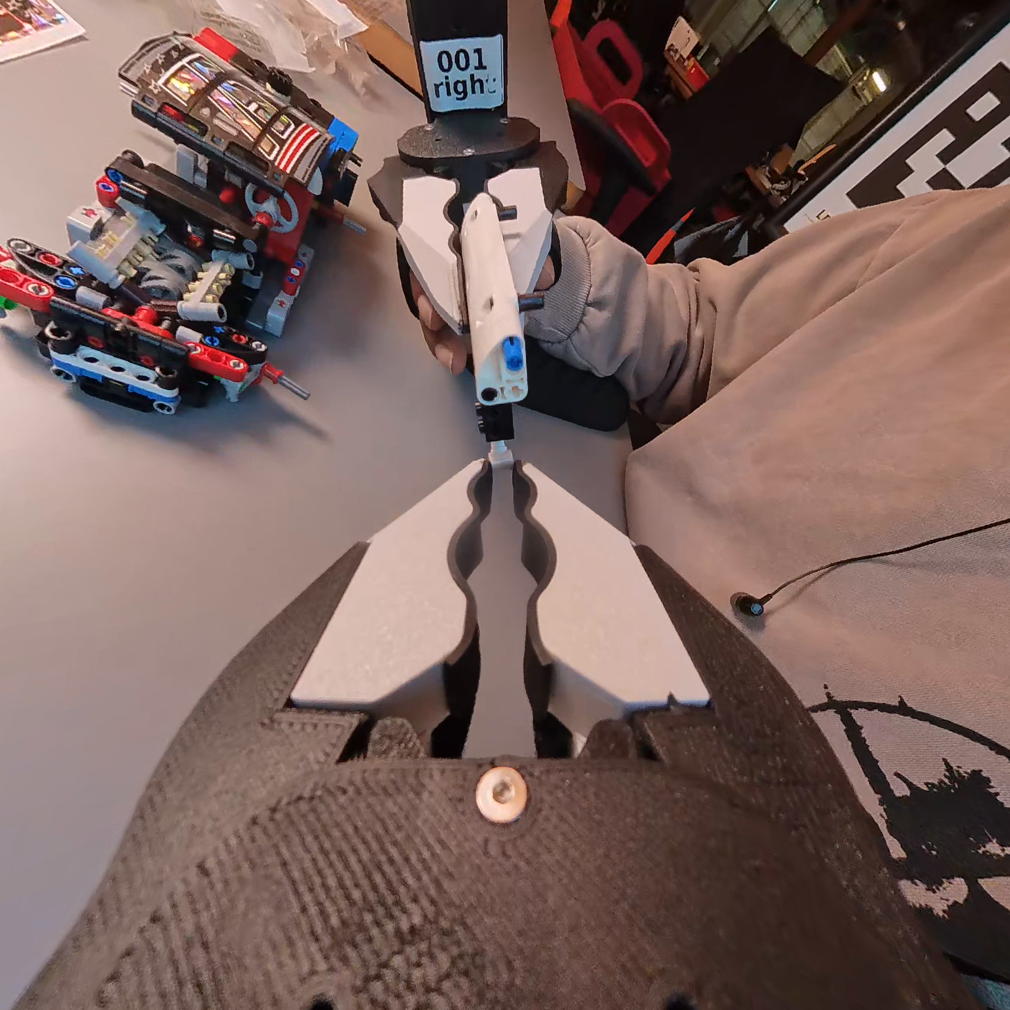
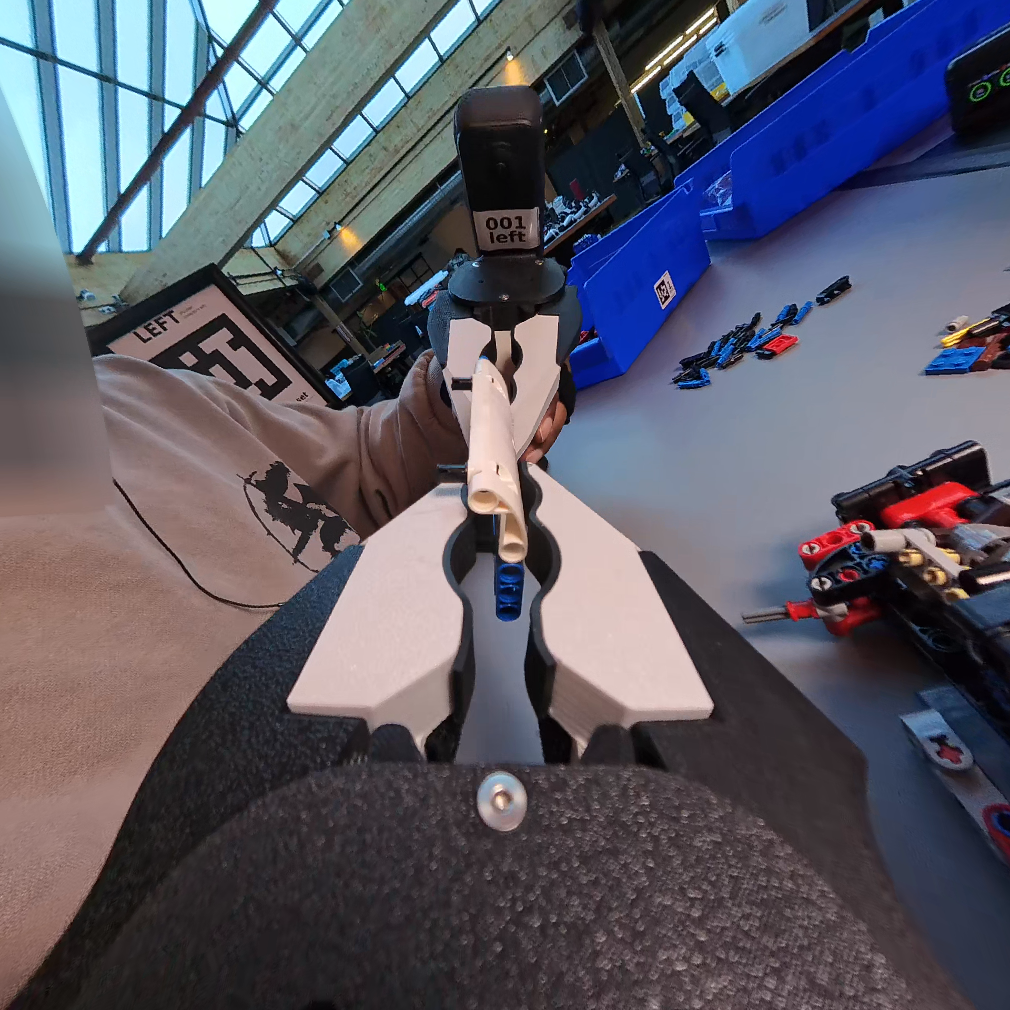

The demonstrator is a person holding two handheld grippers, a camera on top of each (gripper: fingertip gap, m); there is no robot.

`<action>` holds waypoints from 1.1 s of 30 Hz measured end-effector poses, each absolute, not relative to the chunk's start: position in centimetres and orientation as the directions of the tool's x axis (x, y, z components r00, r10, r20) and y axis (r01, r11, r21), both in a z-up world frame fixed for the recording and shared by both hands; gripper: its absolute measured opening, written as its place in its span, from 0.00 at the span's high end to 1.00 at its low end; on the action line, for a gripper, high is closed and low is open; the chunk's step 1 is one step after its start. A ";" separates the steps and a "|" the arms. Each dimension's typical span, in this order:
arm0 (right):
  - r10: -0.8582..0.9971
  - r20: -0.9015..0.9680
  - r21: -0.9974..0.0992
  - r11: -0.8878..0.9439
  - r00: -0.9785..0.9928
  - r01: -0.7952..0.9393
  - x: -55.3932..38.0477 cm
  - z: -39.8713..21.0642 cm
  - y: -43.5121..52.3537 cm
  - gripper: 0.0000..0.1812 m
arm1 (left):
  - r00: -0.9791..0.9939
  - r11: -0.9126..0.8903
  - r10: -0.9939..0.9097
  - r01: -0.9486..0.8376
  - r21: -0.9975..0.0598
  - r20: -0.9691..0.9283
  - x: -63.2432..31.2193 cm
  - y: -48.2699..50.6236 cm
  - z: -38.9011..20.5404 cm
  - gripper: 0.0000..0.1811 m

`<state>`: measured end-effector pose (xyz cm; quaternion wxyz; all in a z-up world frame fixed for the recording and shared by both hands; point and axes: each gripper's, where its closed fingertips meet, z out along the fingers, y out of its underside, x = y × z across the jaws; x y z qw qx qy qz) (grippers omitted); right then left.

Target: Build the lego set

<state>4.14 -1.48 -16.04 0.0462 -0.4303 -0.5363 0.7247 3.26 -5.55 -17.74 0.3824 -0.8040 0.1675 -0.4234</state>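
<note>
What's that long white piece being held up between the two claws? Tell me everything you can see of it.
The long white piece is a slim, smooth plastic panel with hollow tube-like ends and a blue pin near one end. Black pins stick out of its side. It hangs in the air above the grey table. The right gripper clamps its body; the left gripper pinches a small black-and-white connector at its tip.

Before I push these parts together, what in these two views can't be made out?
- Left gripper grip: left wrist view shows only a small white tip between the fingertips; the rest is hidden.
- Black connector to white panel joint: too small to tell if seated.
- Right gripper contact with the panel: the panel's own end hides it in the right wrist view.
- Car model: cut off by the edge in both views.
</note>
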 end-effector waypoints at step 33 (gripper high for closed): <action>0.552 -0.600 -0.800 -0.400 -0.579 0.447 3.5 -17.6 -2.2 0.97 | 0.456 -0.607 -0.603 0.269 -0.747 0.654 3.6 -5.3 -18.1 1.00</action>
